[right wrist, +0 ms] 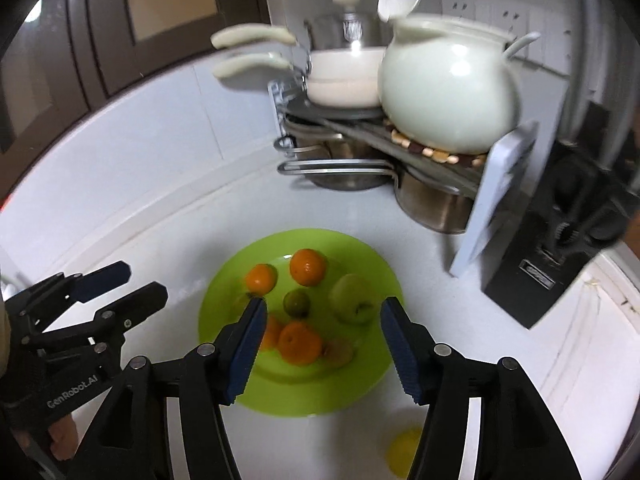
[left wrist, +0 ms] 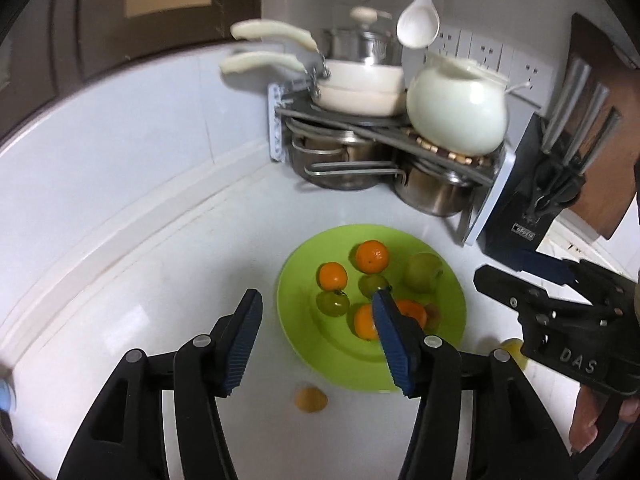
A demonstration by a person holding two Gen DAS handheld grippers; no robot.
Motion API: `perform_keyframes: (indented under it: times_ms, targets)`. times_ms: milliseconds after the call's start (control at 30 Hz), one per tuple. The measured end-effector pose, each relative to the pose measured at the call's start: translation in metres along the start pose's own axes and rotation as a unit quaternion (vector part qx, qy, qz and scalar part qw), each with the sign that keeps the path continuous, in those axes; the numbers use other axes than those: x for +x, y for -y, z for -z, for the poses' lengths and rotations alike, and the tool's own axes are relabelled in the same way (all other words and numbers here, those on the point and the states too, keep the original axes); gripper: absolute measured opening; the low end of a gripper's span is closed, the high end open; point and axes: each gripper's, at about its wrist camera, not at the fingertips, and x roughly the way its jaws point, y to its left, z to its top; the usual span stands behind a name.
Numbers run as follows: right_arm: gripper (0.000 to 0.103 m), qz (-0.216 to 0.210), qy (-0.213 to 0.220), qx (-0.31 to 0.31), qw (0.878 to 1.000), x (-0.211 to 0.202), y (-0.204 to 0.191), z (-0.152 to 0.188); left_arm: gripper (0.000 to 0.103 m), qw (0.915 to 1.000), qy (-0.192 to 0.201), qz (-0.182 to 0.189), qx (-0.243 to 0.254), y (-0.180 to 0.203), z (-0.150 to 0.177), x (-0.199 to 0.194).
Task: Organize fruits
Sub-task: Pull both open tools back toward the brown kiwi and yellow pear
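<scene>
green plate [left wrist: 448,332] already holds most fruit; orange fruit [left wrist: 311,399] & yellow fruit [right wrist: 404,454] left on counter. left gripper [left wrist: 316,344] & right gripper [right wrist: 324,346] both spread wide, empty

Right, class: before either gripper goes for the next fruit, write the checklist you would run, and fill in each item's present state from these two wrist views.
1. left gripper open and empty: ok.
2. right gripper open and empty: ok.
3. All fruit on the green plate: not ok; an orange fruit and a yellow fruit lie on the counter.
4. Free room on the plate: ok, along its near rim.
5. Grippers apart from each other: ok.
6. Yellow fruit's kind and shape: cannot tell, partly hidden and blurred.
</scene>
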Motion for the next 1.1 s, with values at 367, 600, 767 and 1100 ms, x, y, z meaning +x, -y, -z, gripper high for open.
perform_keyframes:
  times_ms: [367,600,767,1100]
  targets:
    - [0.077,0.036,0.083,0.027,0.996,-0.066,-0.005,0.041,0.071,0.9977,0.059,-0.024,-0.024,-0.005,0.031,-0.064]
    - [0.077,0.074,0.113,0.071,0.988,-0.088,0.006,0.059,0.076,0.9933,0.089,-0.072,-0.010,0.001,0.047,-0.075]
    - [0.077,0.105,0.115,0.090,0.984,-0.092,0.014,0.074,0.076,0.9941,0.082,-0.070,-0.019,-0.002,0.064,-0.072]
    - [0.077,0.144,0.113,0.102,0.978,-0.090,0.019,0.103,0.078,0.9954,0.062,-0.071,-0.021,-0.002,0.099,-0.060]
